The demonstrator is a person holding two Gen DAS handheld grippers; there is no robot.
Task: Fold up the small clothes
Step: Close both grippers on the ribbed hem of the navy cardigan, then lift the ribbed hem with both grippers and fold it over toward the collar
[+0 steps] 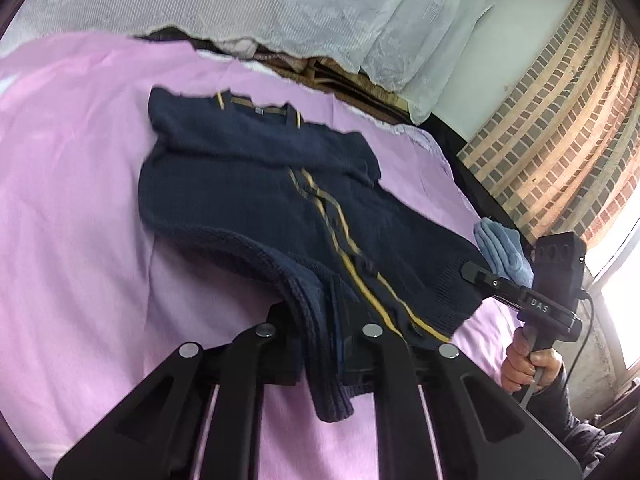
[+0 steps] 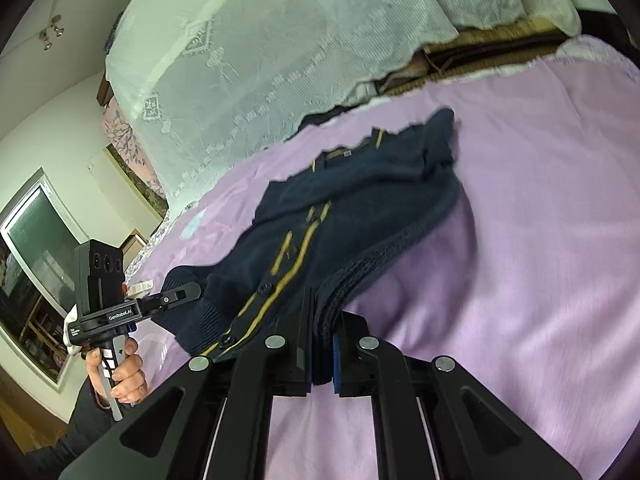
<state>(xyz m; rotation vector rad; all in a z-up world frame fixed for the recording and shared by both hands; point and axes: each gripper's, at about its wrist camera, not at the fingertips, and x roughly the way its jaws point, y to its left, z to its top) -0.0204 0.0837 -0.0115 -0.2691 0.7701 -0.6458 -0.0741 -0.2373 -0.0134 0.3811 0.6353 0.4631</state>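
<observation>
Pink bedsheet [image 1: 80,200]; navy sweater [image 1: 240,184] hem clamped in left claw [image 1: 320,344], right claw [image 2: 322,344].

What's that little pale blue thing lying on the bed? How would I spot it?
Start from the pink sheet covering the bed, then find the navy cardigan with mustard stripes spread across it. At the cardigan's right-hand edge in the left tool's view, near the brick-patterned wall, lies a small folded light blue cloth. It is the only pale blue item there.

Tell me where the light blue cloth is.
In the left wrist view, the blue cloth lies at the right on the pink sheet, beyond the navy cardigan and just behind the right gripper.
</observation>
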